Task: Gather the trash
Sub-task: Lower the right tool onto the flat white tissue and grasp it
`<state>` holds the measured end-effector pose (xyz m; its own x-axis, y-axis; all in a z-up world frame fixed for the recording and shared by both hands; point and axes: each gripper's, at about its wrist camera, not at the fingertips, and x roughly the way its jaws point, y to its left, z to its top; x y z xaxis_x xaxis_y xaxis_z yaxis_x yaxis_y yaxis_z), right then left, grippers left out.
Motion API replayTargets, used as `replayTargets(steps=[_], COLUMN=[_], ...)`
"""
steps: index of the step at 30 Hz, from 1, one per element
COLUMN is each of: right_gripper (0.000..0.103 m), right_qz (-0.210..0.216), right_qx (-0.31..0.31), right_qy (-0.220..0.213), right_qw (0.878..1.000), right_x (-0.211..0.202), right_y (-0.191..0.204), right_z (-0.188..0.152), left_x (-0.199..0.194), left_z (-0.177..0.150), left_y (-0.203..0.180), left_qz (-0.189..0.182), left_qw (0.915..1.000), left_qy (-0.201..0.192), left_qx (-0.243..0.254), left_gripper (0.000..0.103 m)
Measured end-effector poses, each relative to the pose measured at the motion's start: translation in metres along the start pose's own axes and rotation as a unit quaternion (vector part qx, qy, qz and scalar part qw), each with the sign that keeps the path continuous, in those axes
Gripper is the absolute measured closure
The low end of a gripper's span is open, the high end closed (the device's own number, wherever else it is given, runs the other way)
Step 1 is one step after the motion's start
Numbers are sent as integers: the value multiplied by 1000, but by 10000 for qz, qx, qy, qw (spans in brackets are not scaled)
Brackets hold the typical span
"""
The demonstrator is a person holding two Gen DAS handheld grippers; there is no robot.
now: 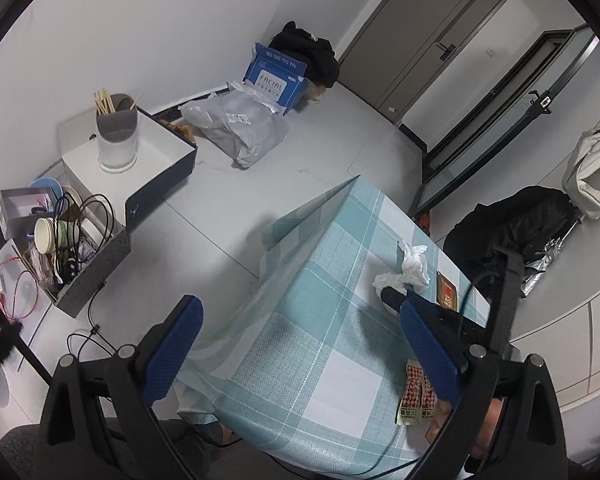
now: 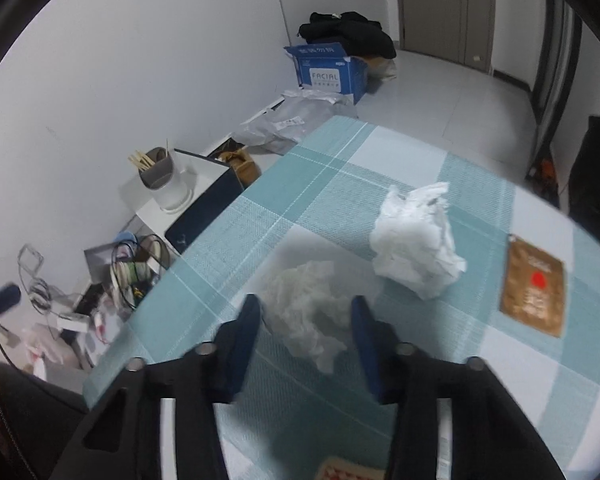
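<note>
Tissue (image 2: 308, 312), crumpled and white, lies between the blue fingers (image 2: 240, 344) of our right hand-held gripper (image 2: 306, 322) on the checked bench (image 2: 340, 168); we cannot tell whether the pads press it. Just beyond it to the right sits a second tissue wad (image 2: 416, 244), then a brown sachet (image 2: 534, 288). Our left hand-held gripper (image 1: 300, 332) hangs spread wide over the bench's near-left edge, holding nothing.

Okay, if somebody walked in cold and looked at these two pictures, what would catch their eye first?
Probably the two crumpled white tissue wads on the teal and white checked tablecloth: the nearer wad sits between the right gripper fingers, the farther wad just beyond. Then the brown square sachet at right, and the blue cardboard box on the floor by the wall.
</note>
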<state>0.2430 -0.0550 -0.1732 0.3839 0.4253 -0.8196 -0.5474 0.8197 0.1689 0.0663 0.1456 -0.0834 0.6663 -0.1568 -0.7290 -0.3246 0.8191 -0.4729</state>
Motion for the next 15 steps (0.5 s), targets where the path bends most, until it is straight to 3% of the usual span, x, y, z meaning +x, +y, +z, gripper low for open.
replayTargets(steps=[3,6,12,15], right_gripper=[84,91,93,93], right_qz=[-219,-299,-171,-135], right_qx=[-24,-233,-303,-332], right_qy=[108,139,36,-16], right_qw=[9997,9992,9994,9994], right_x=[9,9,-15,-33], right_y=[2,7,7,5], right_z=[2,2,-2,-6], left_x=[1,0,-3,-9], left_z=[1,0,-2,-3], left_y=[1,2,-3,-10], left_qz=[9,58,139,-32], left_qw=[10000,10000,9998,9996], left_qy=[48,18,-18,-140], left_qx=[-8,14,123,241], left_gripper=[6,6,6,6])
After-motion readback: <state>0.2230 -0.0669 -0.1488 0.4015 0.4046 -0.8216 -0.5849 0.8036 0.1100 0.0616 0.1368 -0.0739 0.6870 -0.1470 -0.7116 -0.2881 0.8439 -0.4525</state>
